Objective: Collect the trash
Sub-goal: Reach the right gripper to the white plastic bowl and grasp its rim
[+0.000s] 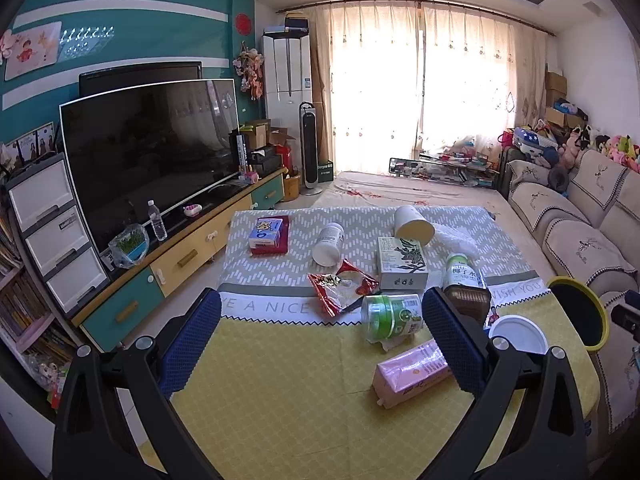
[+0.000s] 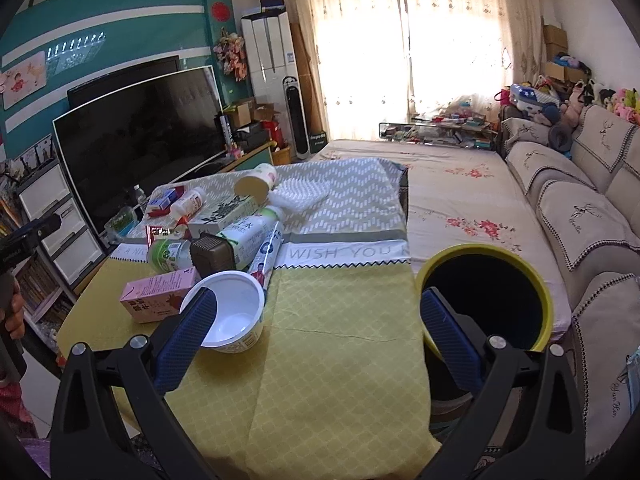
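Note:
Trash lies on the cloth-covered table: a pink carton, a green can, a red snack wrapper, a white bowl, a coconut drink bottle, a leaf-print box and a paper cup. My left gripper is open above the table's near part, the pink carton by its right finger. My right gripper is open; its left finger overlaps the white bowl. The yellow-rimmed bin stands at the table's right edge.
A TV on a low cabinet stands left of the table. A sofa runs along the right. A flowered cover lies beyond the table. The other handle shows in the right wrist view's left edge.

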The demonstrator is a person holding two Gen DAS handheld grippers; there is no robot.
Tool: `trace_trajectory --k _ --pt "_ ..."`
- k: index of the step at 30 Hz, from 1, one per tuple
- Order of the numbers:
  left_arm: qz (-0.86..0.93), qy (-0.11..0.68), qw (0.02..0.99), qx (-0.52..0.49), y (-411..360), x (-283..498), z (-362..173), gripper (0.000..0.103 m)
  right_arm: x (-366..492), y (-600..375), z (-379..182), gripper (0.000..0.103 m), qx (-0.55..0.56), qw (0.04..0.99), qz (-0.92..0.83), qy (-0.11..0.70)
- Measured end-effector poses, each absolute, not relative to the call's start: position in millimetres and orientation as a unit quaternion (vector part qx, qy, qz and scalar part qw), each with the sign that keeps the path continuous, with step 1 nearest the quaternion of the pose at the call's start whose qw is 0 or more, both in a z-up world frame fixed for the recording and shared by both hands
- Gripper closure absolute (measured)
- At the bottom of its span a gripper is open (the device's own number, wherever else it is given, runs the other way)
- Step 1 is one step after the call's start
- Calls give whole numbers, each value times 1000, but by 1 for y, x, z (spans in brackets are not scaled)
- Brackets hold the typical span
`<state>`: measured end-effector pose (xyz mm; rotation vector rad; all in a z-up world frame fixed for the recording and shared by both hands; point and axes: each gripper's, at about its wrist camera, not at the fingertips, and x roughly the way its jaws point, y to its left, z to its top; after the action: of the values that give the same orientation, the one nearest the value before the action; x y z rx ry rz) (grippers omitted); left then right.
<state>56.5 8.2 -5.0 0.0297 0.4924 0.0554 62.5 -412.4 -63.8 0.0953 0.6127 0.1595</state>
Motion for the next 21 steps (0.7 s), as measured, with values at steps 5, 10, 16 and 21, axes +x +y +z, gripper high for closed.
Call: trace_trajectory --k 5,10,16,21 --pt "25 245 969 10 14 70 -7 4 96 -391 -80 6 45 930 110 348" --pt "19 260 965 6 19 81 -18 4 130 -370 -100 38 37 909 118 399" --pt "13 271 963 0 23 88 -29 4 156 -348 -126 56 23 888 127 442" --pt "10 276 961 -3 22 91 -35 4 164 -344 -139 71 29 876 130 464"
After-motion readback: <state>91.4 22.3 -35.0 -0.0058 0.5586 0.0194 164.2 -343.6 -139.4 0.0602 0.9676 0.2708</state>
